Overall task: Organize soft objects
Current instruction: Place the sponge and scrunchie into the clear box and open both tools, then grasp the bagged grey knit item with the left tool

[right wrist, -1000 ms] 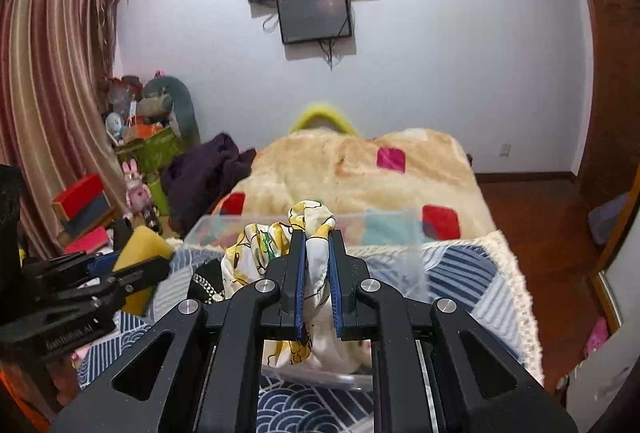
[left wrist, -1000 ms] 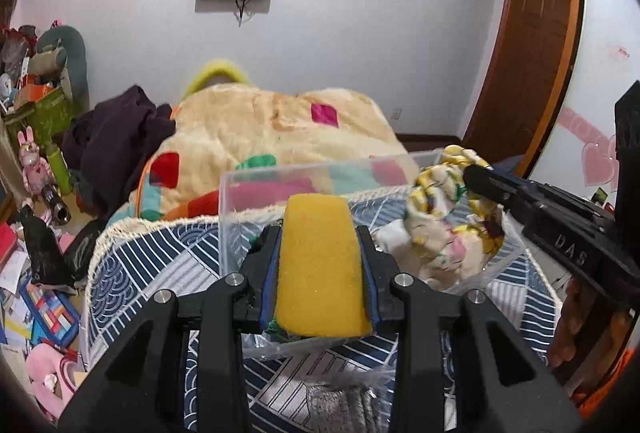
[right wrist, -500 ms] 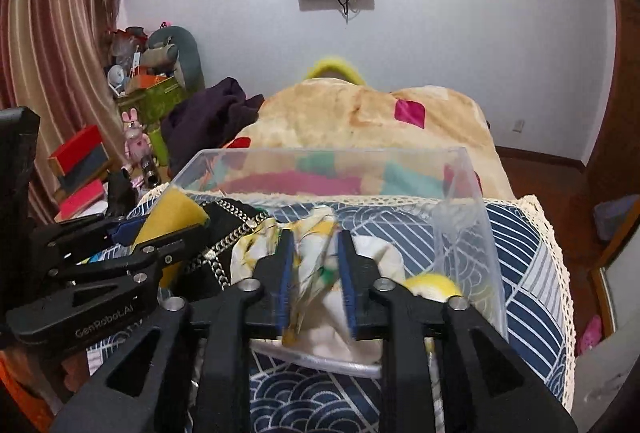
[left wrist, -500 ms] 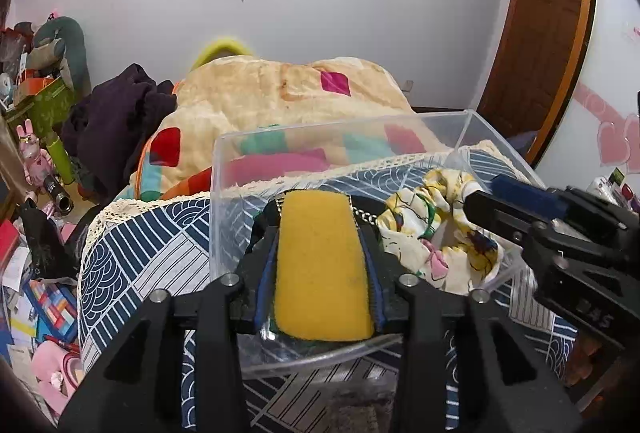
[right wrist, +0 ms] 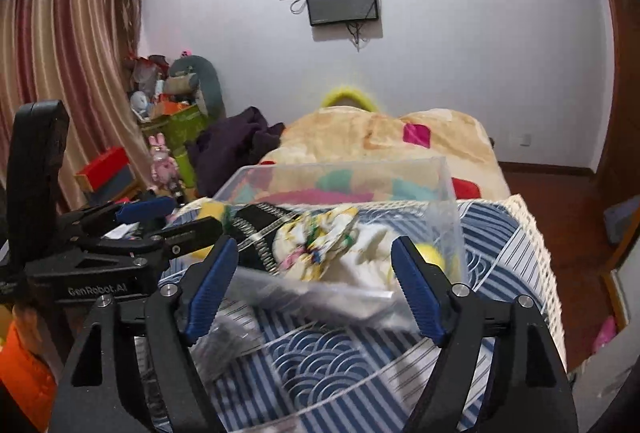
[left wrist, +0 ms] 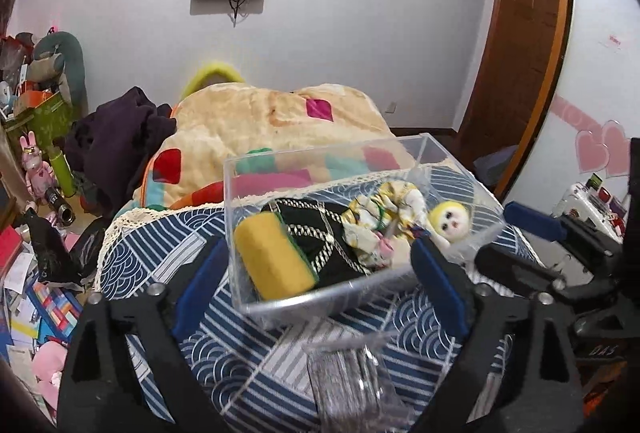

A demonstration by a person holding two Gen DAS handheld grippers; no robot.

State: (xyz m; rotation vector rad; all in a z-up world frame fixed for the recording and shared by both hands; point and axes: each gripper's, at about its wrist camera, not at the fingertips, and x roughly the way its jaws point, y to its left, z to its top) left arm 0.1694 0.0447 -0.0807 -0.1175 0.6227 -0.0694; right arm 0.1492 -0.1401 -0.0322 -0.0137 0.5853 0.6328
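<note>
A clear plastic box point(left wrist: 416, 149) stands on the blue patterned cover. Inside lie a yellow sponge point(left wrist: 272, 259), a black quilted bag with a chain point(left wrist: 320, 229), a floral scrunchie point(left wrist: 380, 209) and a small yellow-haired doll point(left wrist: 450, 223). My left gripper point(left wrist: 320, 281) is open and empty just in front of the box. My right gripper point(right wrist: 316, 285) is open and empty before the box point(right wrist: 448, 193), with the scrunchie point(right wrist: 316, 241) beyond it. The right gripper also shows at the right edge of the left wrist view point(left wrist: 536, 245), and the left gripper at the left of the right wrist view point(right wrist: 168, 217).
A clear wrapper point(left wrist: 352, 373) lies on the cover near me. A beige blanket point(left wrist: 272, 117) is heaped behind the box. Dark clothes point(left wrist: 116, 141) and toys point(left wrist: 36, 169) clutter the left. A wooden door point(left wrist: 516, 53) stands at the right.
Both grippers have opened and pulled back. The sponge left my left gripper and the scrunchie left my right gripper; both now lie in the box.
</note>
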